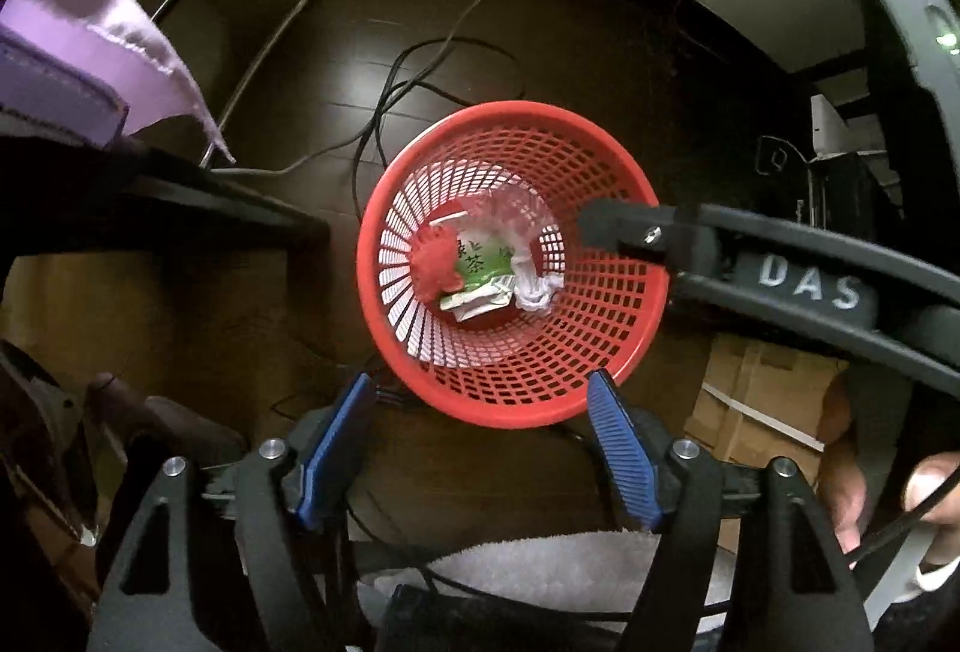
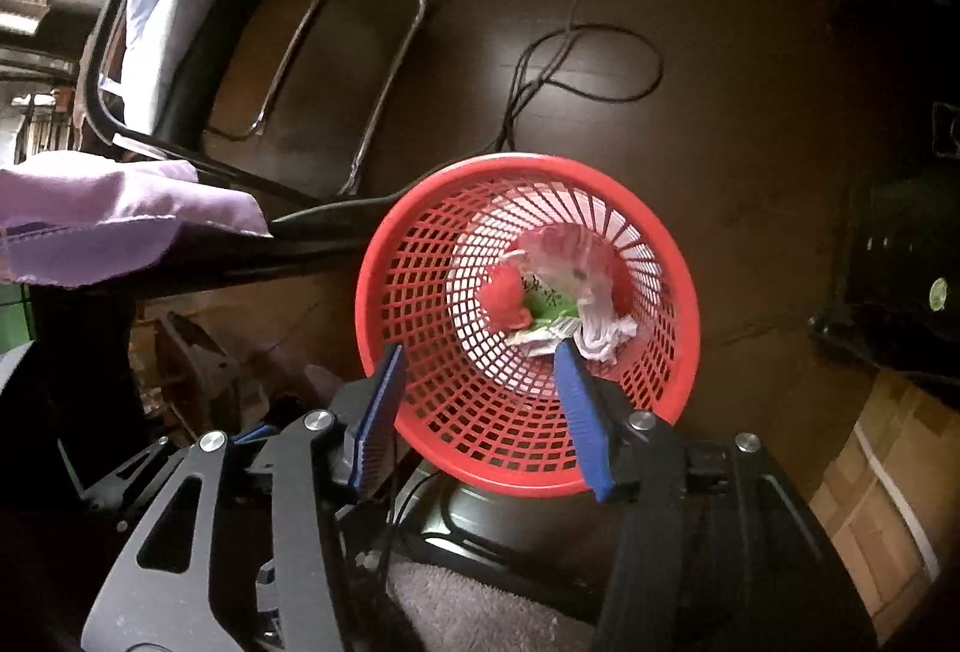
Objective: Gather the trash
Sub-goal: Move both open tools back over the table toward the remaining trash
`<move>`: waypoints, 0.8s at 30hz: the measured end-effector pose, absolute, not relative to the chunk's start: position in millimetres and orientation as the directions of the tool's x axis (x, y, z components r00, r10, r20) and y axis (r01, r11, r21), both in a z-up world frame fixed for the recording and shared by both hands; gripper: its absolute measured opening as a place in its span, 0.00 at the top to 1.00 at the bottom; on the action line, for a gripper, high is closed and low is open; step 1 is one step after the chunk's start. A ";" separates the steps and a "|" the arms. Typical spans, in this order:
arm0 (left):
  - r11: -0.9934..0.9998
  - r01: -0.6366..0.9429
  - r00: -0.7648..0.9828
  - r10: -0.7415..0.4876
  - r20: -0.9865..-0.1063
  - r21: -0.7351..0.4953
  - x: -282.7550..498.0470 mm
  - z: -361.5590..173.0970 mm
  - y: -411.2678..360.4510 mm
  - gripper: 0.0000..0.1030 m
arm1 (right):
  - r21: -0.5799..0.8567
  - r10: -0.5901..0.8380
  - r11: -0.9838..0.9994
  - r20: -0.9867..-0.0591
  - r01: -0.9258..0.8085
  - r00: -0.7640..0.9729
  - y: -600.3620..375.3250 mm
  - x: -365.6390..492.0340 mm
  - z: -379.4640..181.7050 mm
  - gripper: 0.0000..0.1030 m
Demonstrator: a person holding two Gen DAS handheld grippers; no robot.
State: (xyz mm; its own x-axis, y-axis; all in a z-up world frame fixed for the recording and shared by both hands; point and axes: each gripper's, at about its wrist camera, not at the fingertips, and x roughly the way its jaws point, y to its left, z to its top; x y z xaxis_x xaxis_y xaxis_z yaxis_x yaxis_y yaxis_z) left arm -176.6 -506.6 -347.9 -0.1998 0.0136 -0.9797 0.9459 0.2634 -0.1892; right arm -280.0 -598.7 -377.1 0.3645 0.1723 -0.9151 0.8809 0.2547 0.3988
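Dark wooden floor [image 1: 540,21] is carrying a red basket [image 1: 600,352] of trash; both tools, left [image 1: 486,442] and right [image 2: 480,412], are hanging apart, empty.

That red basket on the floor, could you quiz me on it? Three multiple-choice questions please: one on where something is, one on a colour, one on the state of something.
1. Where does the green tea packet lie?
A. On the floor beside the basket
B. At the bottom of the red basket
C. On the purple cloth

2. What colour are the ribbed pads of the grippers?
A. Blue
B. Yellow
C. White

3. How does the right gripper stand?
A. Shut on a tissue
B. Shut on the basket's rim
C. Open, with nothing between its pads

Answers:
1 B: the packet sits among crumpled trash inside the basket in both views.
2 A: the pads are blue in both wrist views.
3 C: its pads stand apart above the basket, gripping nothing.
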 end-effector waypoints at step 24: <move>0.302 0.944 -0.013 -0.378 -0.926 -0.136 -133.1 -147.9 -432.2 0.27 | 0.302 -0.271 0.351 -0.874 0.887 0.404 -583.8 -269.7 -179.8 0.43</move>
State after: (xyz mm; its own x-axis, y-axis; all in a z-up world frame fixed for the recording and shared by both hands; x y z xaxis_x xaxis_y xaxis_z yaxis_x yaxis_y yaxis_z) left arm -133.1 -432.2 -147.9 -0.0126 -0.3780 -0.9257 0.9437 0.3016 -0.1360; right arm -269.7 -583.8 -179.8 0.4042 -0.2706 -0.8738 0.8866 0.3507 0.3015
